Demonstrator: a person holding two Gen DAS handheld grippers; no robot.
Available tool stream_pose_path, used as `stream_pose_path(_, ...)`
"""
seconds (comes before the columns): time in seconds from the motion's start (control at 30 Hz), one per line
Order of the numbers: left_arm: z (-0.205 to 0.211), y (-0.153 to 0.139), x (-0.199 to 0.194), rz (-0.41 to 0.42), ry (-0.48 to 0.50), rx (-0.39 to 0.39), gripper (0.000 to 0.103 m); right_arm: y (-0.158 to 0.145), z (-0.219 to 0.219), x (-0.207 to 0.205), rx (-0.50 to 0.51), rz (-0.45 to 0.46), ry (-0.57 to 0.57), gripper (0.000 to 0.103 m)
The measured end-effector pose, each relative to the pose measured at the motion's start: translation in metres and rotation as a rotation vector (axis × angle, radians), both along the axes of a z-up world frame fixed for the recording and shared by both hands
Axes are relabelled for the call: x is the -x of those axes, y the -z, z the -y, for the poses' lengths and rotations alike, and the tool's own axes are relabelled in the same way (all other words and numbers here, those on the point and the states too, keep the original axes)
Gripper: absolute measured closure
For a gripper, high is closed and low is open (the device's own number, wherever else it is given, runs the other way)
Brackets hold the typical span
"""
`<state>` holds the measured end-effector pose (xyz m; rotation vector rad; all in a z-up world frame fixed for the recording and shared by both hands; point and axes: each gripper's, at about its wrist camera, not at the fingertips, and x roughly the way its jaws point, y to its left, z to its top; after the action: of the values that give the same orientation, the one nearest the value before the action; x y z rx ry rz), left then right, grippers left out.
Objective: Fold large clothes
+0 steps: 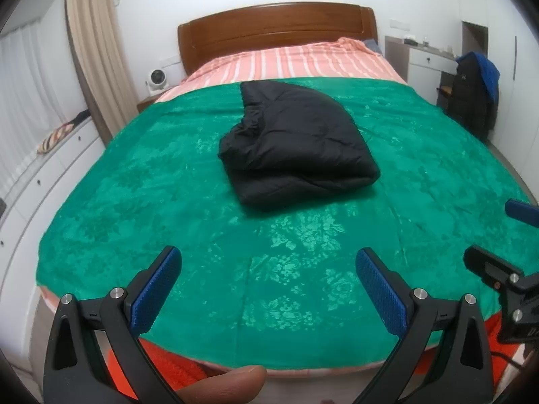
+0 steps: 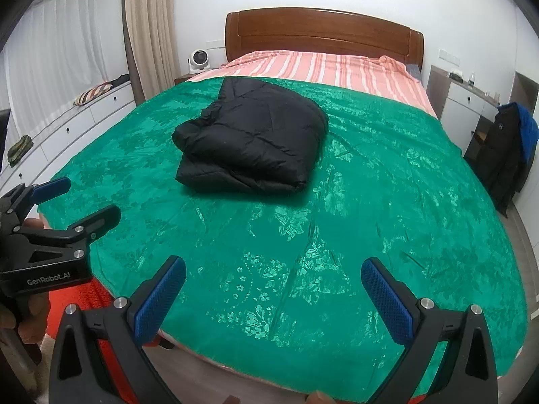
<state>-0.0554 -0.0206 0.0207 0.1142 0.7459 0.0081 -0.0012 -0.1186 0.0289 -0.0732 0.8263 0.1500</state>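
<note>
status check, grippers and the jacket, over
Left gripper open, right gripper open, both empty. Black jacket folded on green blanket. Nothing in the way.

The room is evenly bright with soft, diffuse light; daylight glows through the sheer curtains (image 2: 50, 43) at nine o'clock. The green bedspread (image 1: 209, 222) carries patchy sheen, and the black jacket (image 1: 296, 148) casts little shadow. Both views are sharp at center, bowed strongly outward, with dark vignetted corners.
</note>
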Motion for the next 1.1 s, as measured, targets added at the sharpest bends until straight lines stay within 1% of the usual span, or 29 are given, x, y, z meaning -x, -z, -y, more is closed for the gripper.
stream_pose_path(0.1,0.0009,0.0021,-0.0013,-0.017,0.0,-0.007,0.0,0.0008,-0.0027,0.0006,0.009,-0.003,-0.008,0.0)
stream_pose_path(0.23,0.0019,0.0059,-0.0028,-0.012,-0.027,-0.065,0.0,0.0023,-0.0046,0.0014,0.023,-0.004,-0.006,0.0)
stream_pose_path(0.43,-0.0052,0.0052,-0.0018,-0.022,-0.013,-0.011,0.0,0.0037,-0.0042,0.002,0.032,-0.007,0.002,0.0)
stream_pose_path(0.57,-0.0034,0.0046,-0.0003,-0.012,-0.008,-0.021,0.0,0.003,-0.0046,0.0019,0.03,-0.007,0.0,0.0)
stream_pose_path(0.8,-0.0009,0.0029,0.0011,-0.014,-0.003,-0.014,0.0,0.0009,-0.007,0.005,0.039,-0.001,-0.003,0.0)
stream_pose_path(1.0,0.0005,0.0056,-0.0006,-0.027,-0.01,-0.032,0.0,0.0011,-0.0076,0.0055,0.049,0.002,0.003,0.0)
stream_pose_path(1.1,-0.001,0.0083,-0.0019,-0.042,-0.013,-0.024,0.0,0.0004,-0.007,0.0064,0.063,0.008,0.006,0.0)
